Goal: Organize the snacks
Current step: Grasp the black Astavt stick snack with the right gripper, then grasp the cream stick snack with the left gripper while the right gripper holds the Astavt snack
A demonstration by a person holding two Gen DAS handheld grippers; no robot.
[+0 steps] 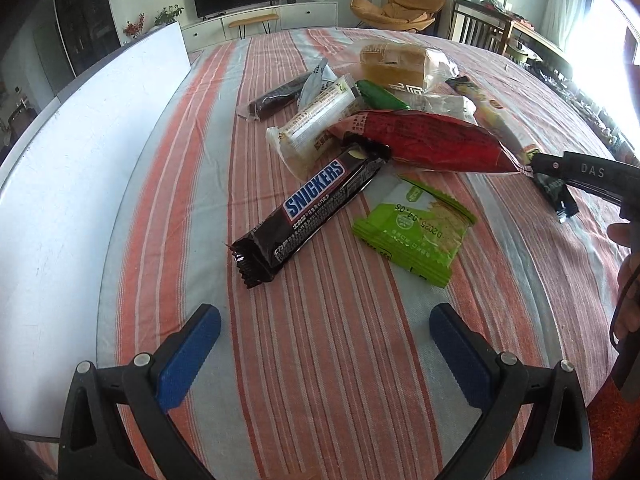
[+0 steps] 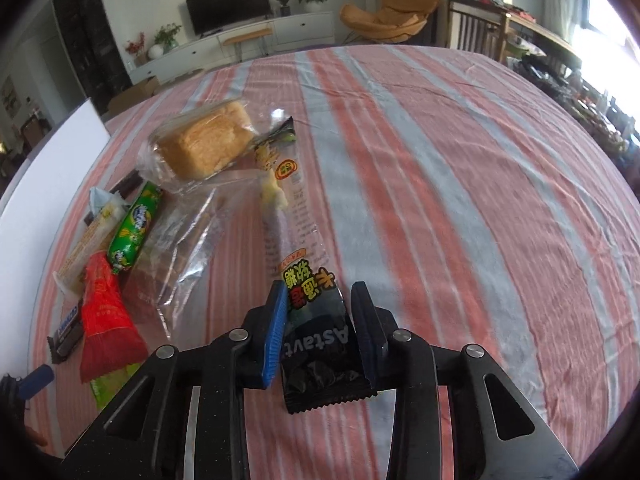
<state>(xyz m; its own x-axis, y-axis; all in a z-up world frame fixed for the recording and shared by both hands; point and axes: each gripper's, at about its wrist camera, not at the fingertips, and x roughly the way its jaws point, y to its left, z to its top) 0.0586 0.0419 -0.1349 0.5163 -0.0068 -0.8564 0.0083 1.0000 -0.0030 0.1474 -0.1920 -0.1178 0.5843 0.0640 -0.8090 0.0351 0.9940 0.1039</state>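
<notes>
Right gripper (image 2: 320, 320) clamped on a black pouch (image 2: 320, 344), blue pads pressing both sides of it, crimped end hanging back toward the camera, pouch lifted off the striped cloth (image 2: 460, 200). Seen from the left wrist, same pouch (image 1: 554, 194) dangling under the right gripper (image 1: 534, 166) at the right edge, just past the tip of the red bag (image 1: 432, 144). Left gripper (image 1: 324, 340) wide open, nothing between the blue pads (image 1: 192, 356), hovering over bare cloth (image 1: 320, 360) short of the pile. Nearest to it, a Snickers (image 1: 308, 212) lying diagonally, far end tucked against the red bag. Just right of that, a green cracker pack (image 1: 412, 232) flat on the cloth, date stamp up. Behind the Snickers, a white bar (image 1: 316, 120) angled up the pile, a green tube (image 1: 380, 96) beyond it, a dark bar (image 1: 276, 100) with a silvery wrapper (image 1: 316, 80) off to the left. At the back, bread (image 1: 394, 66) in clear plastic; a long yellow stick (image 1: 492, 112) running along the right side of the heap. White board (image 1: 80, 160) standing along the left edge of the table. From the right wrist, bread (image 2: 208, 144) top left, yellow stick (image 2: 284, 184) running from beside it down toward the gripped pouch, green tube (image 2: 136, 228) and red bag (image 2: 106, 316) further left, Snickers (image 2: 68, 328) poking out beside the red bag. Left gripper's blue tip (image 2: 36, 386) just visible at the lower left corner.
</notes>
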